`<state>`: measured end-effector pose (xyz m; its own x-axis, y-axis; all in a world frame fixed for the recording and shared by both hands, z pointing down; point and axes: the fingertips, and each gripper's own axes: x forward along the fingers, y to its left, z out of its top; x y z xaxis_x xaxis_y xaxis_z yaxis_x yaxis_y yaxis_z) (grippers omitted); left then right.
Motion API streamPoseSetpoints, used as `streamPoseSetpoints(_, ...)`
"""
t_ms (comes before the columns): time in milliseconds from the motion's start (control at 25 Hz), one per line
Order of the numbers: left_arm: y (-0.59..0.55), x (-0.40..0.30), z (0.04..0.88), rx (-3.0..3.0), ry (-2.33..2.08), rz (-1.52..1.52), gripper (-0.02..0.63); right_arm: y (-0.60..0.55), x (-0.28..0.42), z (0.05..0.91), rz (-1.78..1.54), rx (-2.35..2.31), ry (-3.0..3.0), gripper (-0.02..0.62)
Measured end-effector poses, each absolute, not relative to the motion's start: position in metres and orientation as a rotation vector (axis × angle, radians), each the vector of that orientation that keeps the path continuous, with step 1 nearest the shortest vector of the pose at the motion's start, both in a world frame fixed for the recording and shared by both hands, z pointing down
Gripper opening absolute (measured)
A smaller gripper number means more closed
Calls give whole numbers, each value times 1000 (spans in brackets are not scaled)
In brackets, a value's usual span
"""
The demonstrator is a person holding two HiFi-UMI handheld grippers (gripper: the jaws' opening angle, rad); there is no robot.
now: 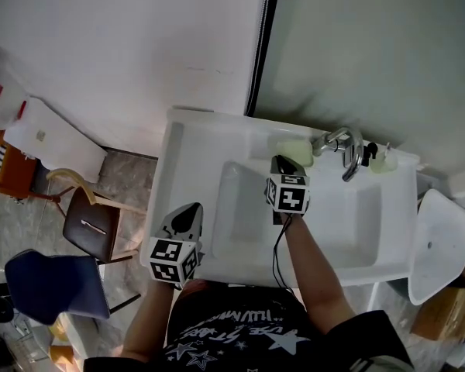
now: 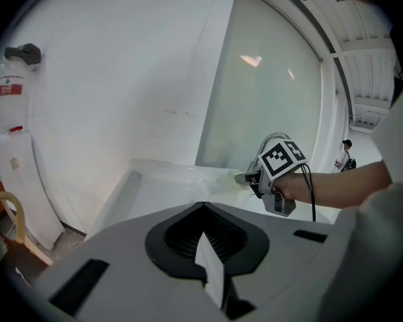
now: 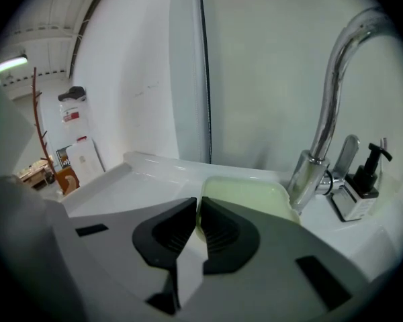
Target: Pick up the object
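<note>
- Pale-green dish [image 1: 293, 149] lies on the back ledge of the white sink [image 1: 217, 142], just left of the faucet [image 1: 349, 149].
- Right gripper [image 3: 197, 213] reaches in beside the faucet, its jaws pinched almost together on the dish's near rim.
- Left gripper [image 2: 203, 210] hangs well left of the faucet, over the sink's front corner, its jaws pressed together with nothing between them.
- Dark pump bottle [image 3: 363, 180] stands just right of the faucet.
</note>
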<state>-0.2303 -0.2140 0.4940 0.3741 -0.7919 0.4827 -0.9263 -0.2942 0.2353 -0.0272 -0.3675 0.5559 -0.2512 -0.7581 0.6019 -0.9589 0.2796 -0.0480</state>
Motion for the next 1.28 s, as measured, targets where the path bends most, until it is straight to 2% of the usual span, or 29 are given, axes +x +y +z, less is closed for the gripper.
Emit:
streamPoseSetpoints(520, -112, -193, 475, 1950, -1776, 253, 15, -291, -21, 522, 489, 1217, -2357, 34)
streamPoseSetpoints(1280, 10, -194, 494, 1746, -1939, 177, 15, -198, -72, 512, 382, 931, -2500, 34)
